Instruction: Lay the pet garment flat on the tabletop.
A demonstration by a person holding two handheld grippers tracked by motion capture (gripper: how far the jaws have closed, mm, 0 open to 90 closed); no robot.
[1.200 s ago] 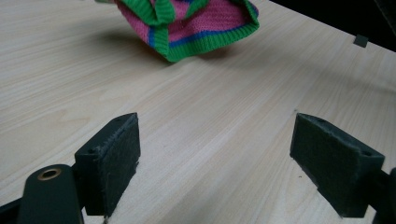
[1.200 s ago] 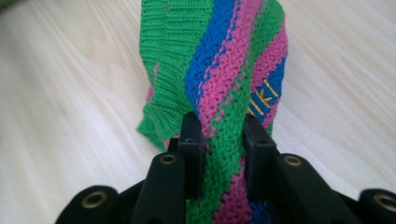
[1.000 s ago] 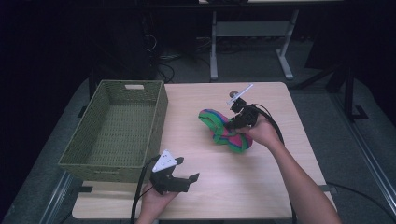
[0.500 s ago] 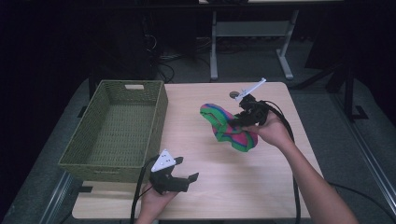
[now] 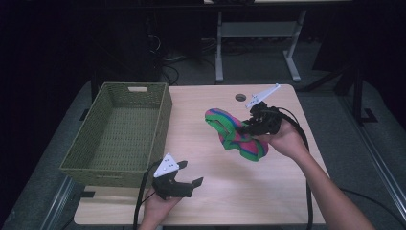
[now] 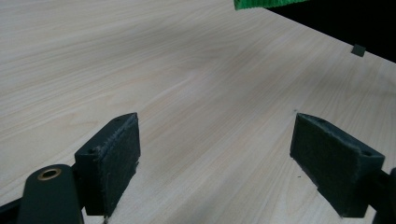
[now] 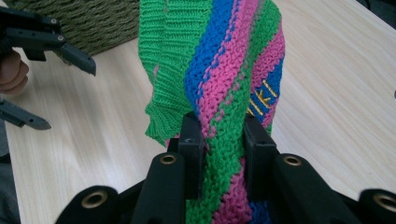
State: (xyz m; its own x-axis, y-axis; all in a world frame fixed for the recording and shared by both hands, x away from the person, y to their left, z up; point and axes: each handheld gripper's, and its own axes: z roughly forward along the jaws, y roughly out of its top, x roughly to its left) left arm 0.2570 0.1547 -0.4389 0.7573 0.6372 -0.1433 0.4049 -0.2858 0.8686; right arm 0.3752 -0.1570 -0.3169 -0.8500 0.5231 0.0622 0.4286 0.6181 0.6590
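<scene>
Right gripper (image 5: 249,125) is clamped on the striped knit piece (image 5: 234,136), green/pink/blue. In the right gripper view the jaws pinch a fold of the knit (image 7: 219,93) between them, with the rest of the fabric hanging ahead of the jaws. In the high view the piece is off the table (image 5: 268,201), right of centre, well apart from the woven basket (image 5: 119,129) at the left.

Left gripper (image 5: 184,184) sits at the near edge, just beside the basket's near right corner, jaws spread wide and empty. Left gripper view looks along bare tabletop (image 6: 187,84) between its pads (image 6: 116,154), with a corner of green fabric (image 6: 266,3) at the top edge.

Progress, as I read it:
- Done: grasp and lift of the knit with 1 gripper.
- Left: carry it left across the table, get it over the basket rim, release inside.
- Basket looks empty, so 0 items are in it.

Likely job is knit into basket, but that is a judgement. Left gripper has no part in it yet; it could help with the hanging end.
</scene>
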